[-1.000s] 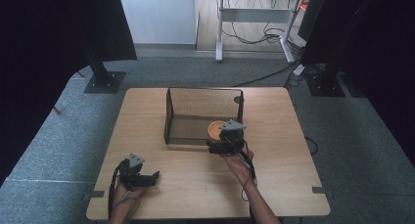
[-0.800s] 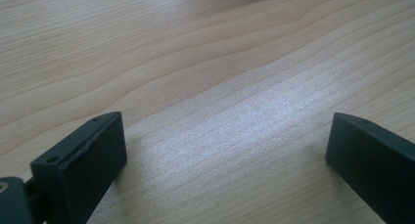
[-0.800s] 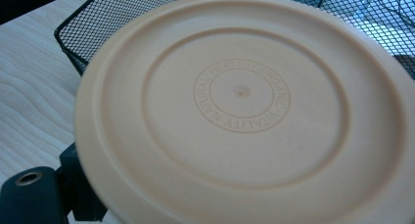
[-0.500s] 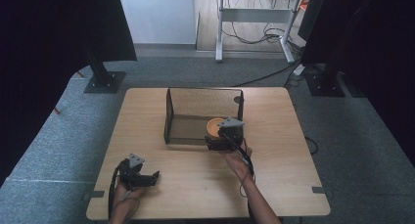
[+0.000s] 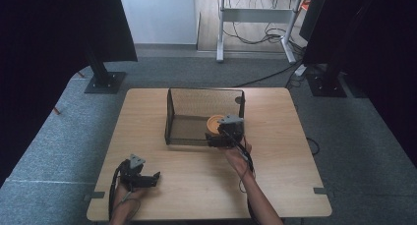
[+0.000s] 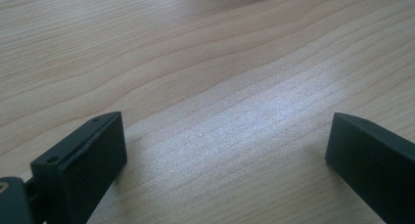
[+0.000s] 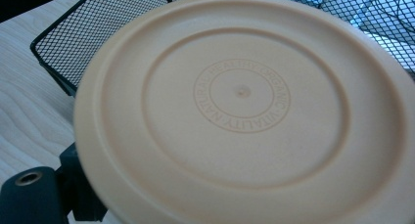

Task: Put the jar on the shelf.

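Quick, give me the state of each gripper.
Left gripper: open, empty, over the wooden table.
Right gripper: shut on the round beige plastic lid.

Light wooden table [image 5: 295,151] with rounded corners sits on grey carpet [image 5: 59,151], small grey tabs at its near left and right edges. Black curtains [image 5: 44,48] hang far left and far right, very dark. Two black stand bases on the carpet beyond the table: left base [image 5: 102,81], right base [image 5: 325,85]. White wall panel [image 5: 158,16] at the back, next to a strip of wooden floor. Desk with grey metal legs [image 5: 221,33] further back, loose black cables [image 5: 255,36] under it. Even soft light
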